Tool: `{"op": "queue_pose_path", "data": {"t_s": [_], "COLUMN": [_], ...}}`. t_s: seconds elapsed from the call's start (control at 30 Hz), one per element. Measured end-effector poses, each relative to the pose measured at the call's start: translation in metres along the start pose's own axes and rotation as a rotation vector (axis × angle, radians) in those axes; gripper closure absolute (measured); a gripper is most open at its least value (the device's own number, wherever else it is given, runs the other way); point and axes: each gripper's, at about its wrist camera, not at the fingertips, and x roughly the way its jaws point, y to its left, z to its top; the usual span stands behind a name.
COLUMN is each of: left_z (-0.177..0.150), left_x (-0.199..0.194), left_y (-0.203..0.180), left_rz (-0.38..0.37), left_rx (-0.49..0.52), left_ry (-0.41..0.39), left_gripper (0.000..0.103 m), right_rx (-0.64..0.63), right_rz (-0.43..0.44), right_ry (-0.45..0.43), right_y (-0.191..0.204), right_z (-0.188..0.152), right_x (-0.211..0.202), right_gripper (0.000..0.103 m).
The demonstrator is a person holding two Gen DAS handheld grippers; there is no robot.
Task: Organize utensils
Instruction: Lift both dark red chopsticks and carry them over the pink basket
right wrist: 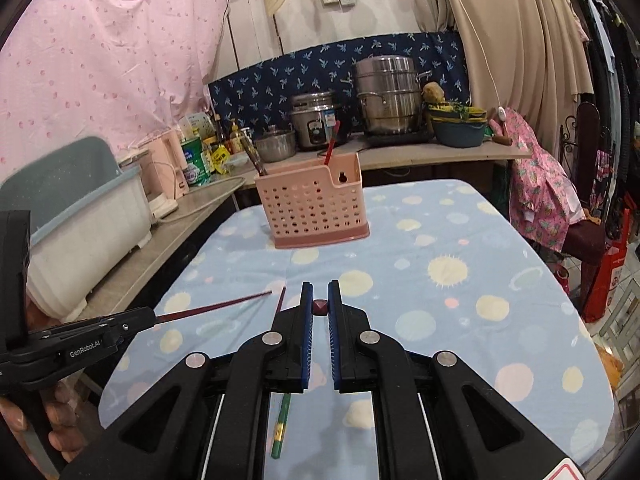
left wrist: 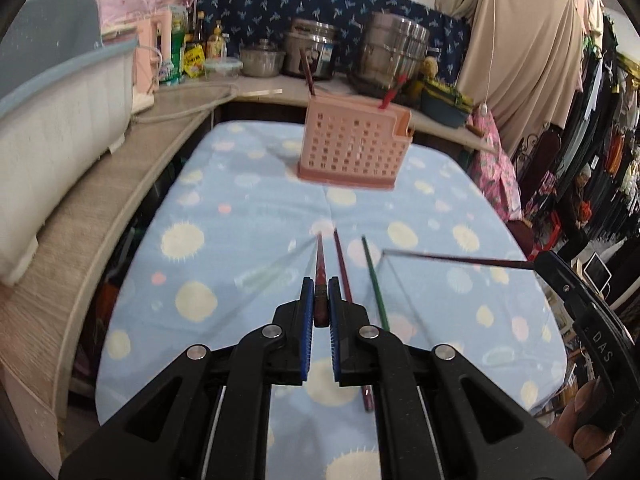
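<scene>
Chopsticks are split between the two grippers, the table and the holder. One dark red chopstick [left wrist: 320, 268] is clamped between the blue pads of the left gripper [left wrist: 320, 300], its thin tip pointing forward over the cloth. The right gripper [right wrist: 319, 306] is likewise closed on a dark red chopstick [right wrist: 319, 306], seen end-on between its pads in the right wrist view; from the left wrist view that same stick [left wrist: 452, 258] reaches in from the right edge, above the table. Two more lie loose on the blue spotted tablecloth [left wrist: 420, 216], just beside the left gripper: a maroon chopstick [left wrist: 342, 264] and a green chopstick [left wrist: 374, 280], side by side and roughly parallel. Farther along the table stands the pink perforated holder [right wrist: 316, 208], upright on its tray base, with a brown chopstick [right wrist: 252, 156] at its left end and a red chopstick [right wrist: 332, 142] at its right. Behind it a counter carries steel pots [right wrist: 388, 96], a rice cooker [right wrist: 314, 120] and bottles, with a white and grey bin [right wrist: 86, 216] at the left.
</scene>
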Motion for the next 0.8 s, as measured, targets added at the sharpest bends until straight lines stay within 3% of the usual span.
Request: {"op": "queue_pose_path", "data": {"t_s": [0.33,0.6,0.8], "left_z": [0.071,0.109,0.143], "left_x": [-0.012,-0.003,0.001], "left_y": [-0.008,-0.011,-0.014], "left_rz": [-0.019,-0.023,-0.050], "left_rx": [0.002,0.009,0.009], "left_ry": [-0.136,-0.169,-0.193], "left_gripper": [0.096,0.096,0.096], "right_rx": [0.023,0.070,0.120], "right_rz": [0.015,0.048,0.107], "right_ry": [-0.080,-0.092,-0.124], "right_y": [-0.007,-0.018,-0.027], "right_z": [0.051,0.078,0.116], "right_x": [0.012,0.028,0.041], "right_gripper": [0.096,0.096,0.096]}}
